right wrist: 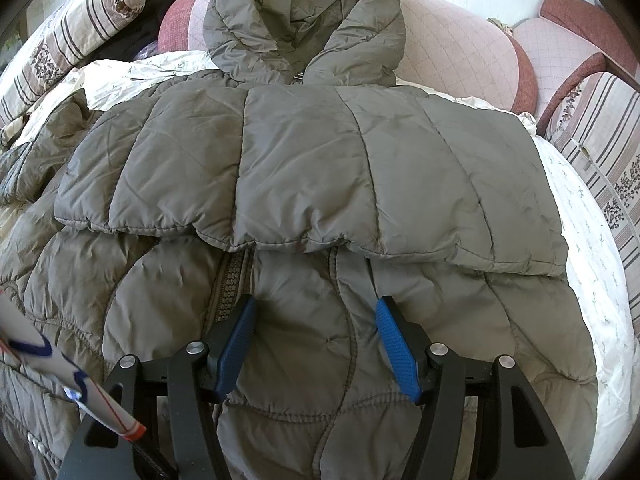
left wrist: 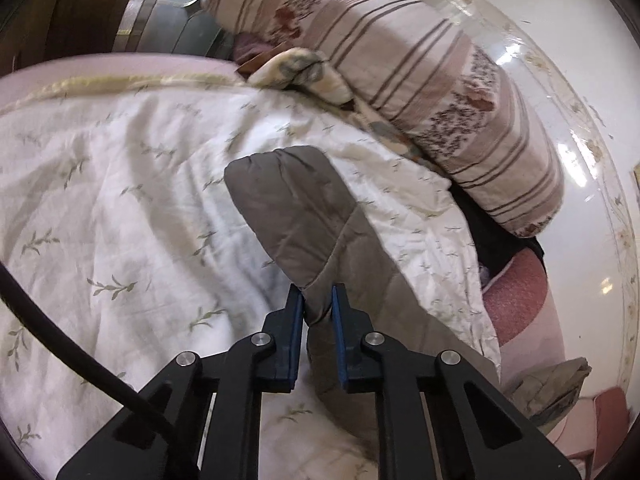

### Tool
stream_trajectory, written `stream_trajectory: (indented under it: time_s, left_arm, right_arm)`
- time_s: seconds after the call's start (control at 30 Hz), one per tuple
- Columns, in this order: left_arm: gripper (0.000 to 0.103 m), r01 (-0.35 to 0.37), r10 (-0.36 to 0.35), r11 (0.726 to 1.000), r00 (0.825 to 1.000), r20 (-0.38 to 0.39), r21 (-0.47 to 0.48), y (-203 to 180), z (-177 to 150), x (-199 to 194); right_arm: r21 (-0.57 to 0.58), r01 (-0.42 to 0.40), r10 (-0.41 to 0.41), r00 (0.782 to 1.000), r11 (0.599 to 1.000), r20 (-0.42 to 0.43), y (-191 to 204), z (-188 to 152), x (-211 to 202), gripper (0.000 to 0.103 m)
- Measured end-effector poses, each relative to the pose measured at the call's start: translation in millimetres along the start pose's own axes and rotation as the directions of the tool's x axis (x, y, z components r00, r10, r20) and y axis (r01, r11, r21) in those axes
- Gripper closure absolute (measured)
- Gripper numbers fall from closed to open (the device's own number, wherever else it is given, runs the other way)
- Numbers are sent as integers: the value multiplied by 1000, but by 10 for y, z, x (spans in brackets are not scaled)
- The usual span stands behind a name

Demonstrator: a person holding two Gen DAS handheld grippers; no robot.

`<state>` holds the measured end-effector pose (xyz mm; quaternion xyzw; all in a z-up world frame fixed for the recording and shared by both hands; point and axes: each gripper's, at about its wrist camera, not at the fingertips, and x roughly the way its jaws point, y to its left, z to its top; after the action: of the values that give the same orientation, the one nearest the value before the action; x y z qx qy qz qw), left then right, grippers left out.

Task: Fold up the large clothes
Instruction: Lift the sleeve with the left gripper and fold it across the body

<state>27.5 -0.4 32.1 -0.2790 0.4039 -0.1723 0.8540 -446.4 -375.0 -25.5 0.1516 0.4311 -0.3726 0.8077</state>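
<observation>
A grey-brown quilted hooded coat (right wrist: 312, 168) lies spread on the bed, front up, with one sleeve folded flat across the chest and the hood (right wrist: 304, 20) at the far end. My right gripper (right wrist: 316, 320) stands open just over the coat's front, close to the zip (right wrist: 232, 280), with nothing between its blue pads. In the left wrist view the other sleeve (left wrist: 292, 216) stretches away over the white quilt. My left gripper (left wrist: 318, 300) is shut on a pinched fold of that sleeve, whose cuffed end lies farther out.
The white leaf-print quilt (left wrist: 120, 208) covers the bed. A striped floral pillow (left wrist: 420, 80) lies at the far right of the left view, another pillow (right wrist: 600, 152) at the right of the right view. Pink and red cushions (right wrist: 460, 48) line the back. A black cable (left wrist: 72, 344) crosses lower left.
</observation>
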Motion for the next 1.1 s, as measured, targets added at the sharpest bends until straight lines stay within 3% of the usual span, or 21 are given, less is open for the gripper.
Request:
stream_trajectory:
  time_s: [0.2, 0.3, 0.4, 0.5, 0.63, 0.67, 0.77, 0.83, 0.9, 0.93, 1.0, 1.1]
  left_arm:
    - [92, 62, -68, 990, 997, 46, 129, -469, -58, -285]
    - [92, 112, -126, 970, 990, 55, 217, -822, -178, -457]
    - [92, 171, -190, 932, 981, 29, 321, -1248, -433, -595]
    - [92, 247, -259, 867, 965, -33, 434, -1701, -810, -706]
    - [92, 365, -317, 742, 930, -184, 562, -2244, -1553, -761]
    - [92, 382, -297, 703, 924, -239, 601, -2374, -1835, -721]
    - [92, 392, -217, 626, 918, -333, 674, -2528, -2443, -591]
    - [92, 379, -164, 600, 920, -356, 704, -2559, -2650, -533]
    - [89, 371, -155, 605, 923, -352, 705, -2536, -2634, -518]
    - [81, 367, -156, 618, 924, -350, 695, -2521, -2577, -527]
    - [68, 347, -174, 675, 933, -316, 652, -2419, -2299, -613]
    - [55, 265, -176, 770, 963, -206, 581, -2147, -1815, -813]
  right_arm:
    - [9, -7, 7, 1000, 1000, -1, -11, 0, -2, 37]
    - [19, -17, 17, 1000, 1000, -2, -29, 8, -7, 37]
    - [46, -40, 40, 999, 998, 1, -76, 23, -46, 37]
    - [106, -93, 91, 995, 990, 28, -180, 61, -134, 37]
    - [185, -82, 62, 992, 979, 111, -390, 124, -316, 37]
    - [209, -75, 48, 990, 975, 130, -456, 137, -358, 37]
    - [277, -72, 28, 987, 958, 159, -645, 153, -434, 37]
    - [298, -71, 24, 987, 952, 160, -713, 164, -443, 37]
    - [309, -93, 43, 986, 947, 164, -743, 162, -463, 37]
    - [309, -112, 61, 984, 944, 169, -734, 167, -470, 36]
    - [300, -166, 114, 977, 939, 182, -717, 178, -477, 36]
    - [290, -282, 232, 953, 915, 193, -645, 217, -453, 36]
